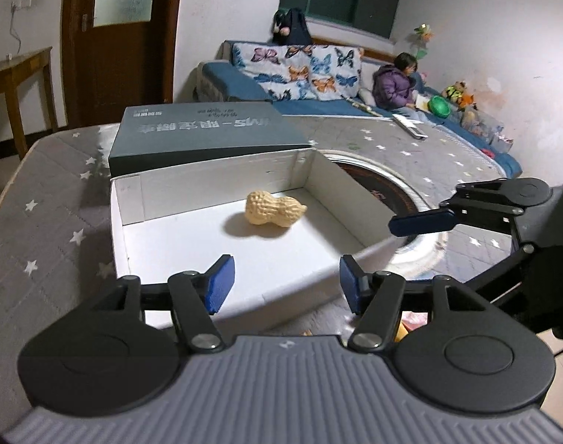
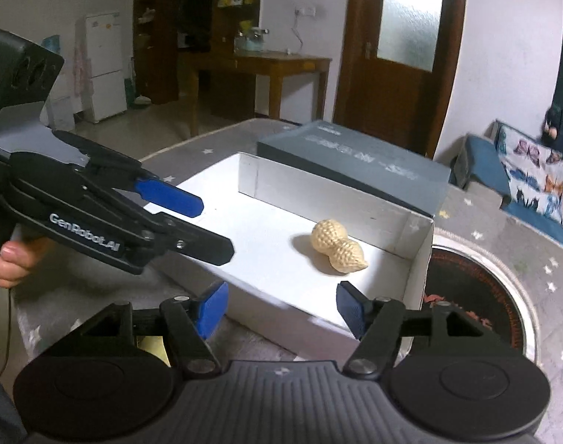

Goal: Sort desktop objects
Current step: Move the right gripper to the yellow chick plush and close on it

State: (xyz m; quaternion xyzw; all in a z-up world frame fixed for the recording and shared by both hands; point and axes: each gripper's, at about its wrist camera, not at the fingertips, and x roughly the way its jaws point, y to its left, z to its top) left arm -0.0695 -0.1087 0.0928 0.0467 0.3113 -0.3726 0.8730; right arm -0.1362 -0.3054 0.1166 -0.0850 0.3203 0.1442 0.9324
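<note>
The peanut (image 1: 275, 208) lay in the white box (image 1: 133, 199) at 12 o'clock of the left gripper (image 1: 286, 284), beyond its wide, empty jaws; the right gripper (image 2: 281, 309) likewise gaped wide, peanut at 1 o'clock

The room is dim and cool-toned, yet the white box (image 1: 192, 244) in front of me is lit hard from above and glares almost to blank on its floor. The peanut (image 1: 274, 208) throws a soft shadow toward my left in the left view, and toward the left again in the right view (image 2: 339, 246). Both views bend strongly at the edges: the door frame (image 1: 178, 29) bows, and black corners vignette each frame. My tongs (image 1: 285, 285) sit sharp up close. The sofa (image 1: 300, 70) far back is soft and grainy. The box's near rim smears slightly in the right view.
</note>
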